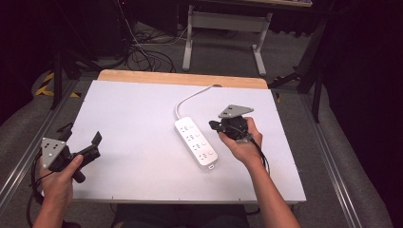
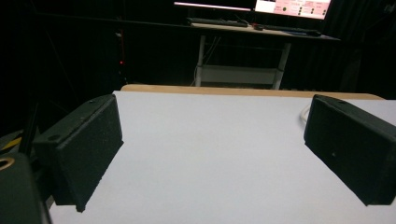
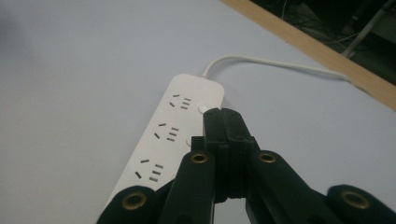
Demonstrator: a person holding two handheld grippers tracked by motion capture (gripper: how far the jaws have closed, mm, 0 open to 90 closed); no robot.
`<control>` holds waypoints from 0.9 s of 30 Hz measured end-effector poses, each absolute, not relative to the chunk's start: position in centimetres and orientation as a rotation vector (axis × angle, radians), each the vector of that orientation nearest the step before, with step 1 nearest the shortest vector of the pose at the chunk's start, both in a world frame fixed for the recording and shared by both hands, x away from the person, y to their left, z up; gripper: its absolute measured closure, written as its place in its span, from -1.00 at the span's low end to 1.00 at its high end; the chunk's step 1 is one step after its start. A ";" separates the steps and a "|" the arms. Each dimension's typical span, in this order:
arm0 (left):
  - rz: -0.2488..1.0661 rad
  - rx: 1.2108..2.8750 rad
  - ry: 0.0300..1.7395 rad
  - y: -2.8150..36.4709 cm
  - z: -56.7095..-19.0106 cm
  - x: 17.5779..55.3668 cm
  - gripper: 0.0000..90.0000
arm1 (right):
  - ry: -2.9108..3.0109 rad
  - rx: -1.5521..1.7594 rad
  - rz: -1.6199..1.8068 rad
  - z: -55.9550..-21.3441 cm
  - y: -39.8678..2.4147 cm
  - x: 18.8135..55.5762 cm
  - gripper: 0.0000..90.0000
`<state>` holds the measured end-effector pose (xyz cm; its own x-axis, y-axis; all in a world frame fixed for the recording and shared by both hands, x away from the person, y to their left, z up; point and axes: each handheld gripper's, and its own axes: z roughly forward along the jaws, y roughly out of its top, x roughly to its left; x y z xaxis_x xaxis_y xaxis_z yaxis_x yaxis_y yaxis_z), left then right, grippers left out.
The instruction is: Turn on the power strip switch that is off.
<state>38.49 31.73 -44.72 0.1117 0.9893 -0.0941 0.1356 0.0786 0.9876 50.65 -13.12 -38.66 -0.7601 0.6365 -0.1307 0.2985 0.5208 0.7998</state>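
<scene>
White board over a wooden table [image 1: 180, 77], set in a dark room with a desk frame and cables on the floor behind.

Right gripper [image 3: 223, 116]: jaws pressed together, nothing between them, the joined tip poised over the switch side of a white power strip [image 3: 175, 126]. In the right gripper view the tip stands at or just above a round button [image 3: 202, 108] beside the farthest socket that shows; contact cannot be confirmed. In the high view the right hand [image 1: 244, 142] holds this gripper [image 1: 213, 125] just beside the strip [image 1: 196, 141], which lies near the middle of the board, slanted, its cord [image 1: 190, 98] curving off toward the far edge.

Left gripper [image 2: 210, 149]: jaws spread wide, empty, above bare board. In the high view it [image 1: 81, 134] rests in the left hand [image 1: 59, 183] near the board's left edge, well apart from the strip.

Probable step: pressing a socket switch with the closed tip. To do it well, centre the tip on the button, push straight down and briefly, and avoid sideways force, since the light strip lies loose and would slide; the idle left gripper could steady its near end.

Writing: no brand, label or lettering can be read on the strip or grippers. A lit screen [image 2: 292, 8] behind the table carries text too small to read.
</scene>
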 end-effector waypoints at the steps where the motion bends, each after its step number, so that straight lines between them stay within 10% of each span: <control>1: 0.995 1.290 1.256 31.7 -44.7 38.5 -0.89 | 2.388 0.767 1.092 -39.1 -12.2 51.0 1.00; 27: 0.987 1.306 1.242 31.5 -44.7 38.6 -0.88 | 2.592 0.852 0.780 -44.1 -9.0 52.3 1.00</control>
<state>38.60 31.53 -44.72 0.1265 0.9881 -0.0878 0.1381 0.0702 0.9879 52.26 -9.04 -44.09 -0.7781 0.6181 -0.1118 0.4538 0.6762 0.5804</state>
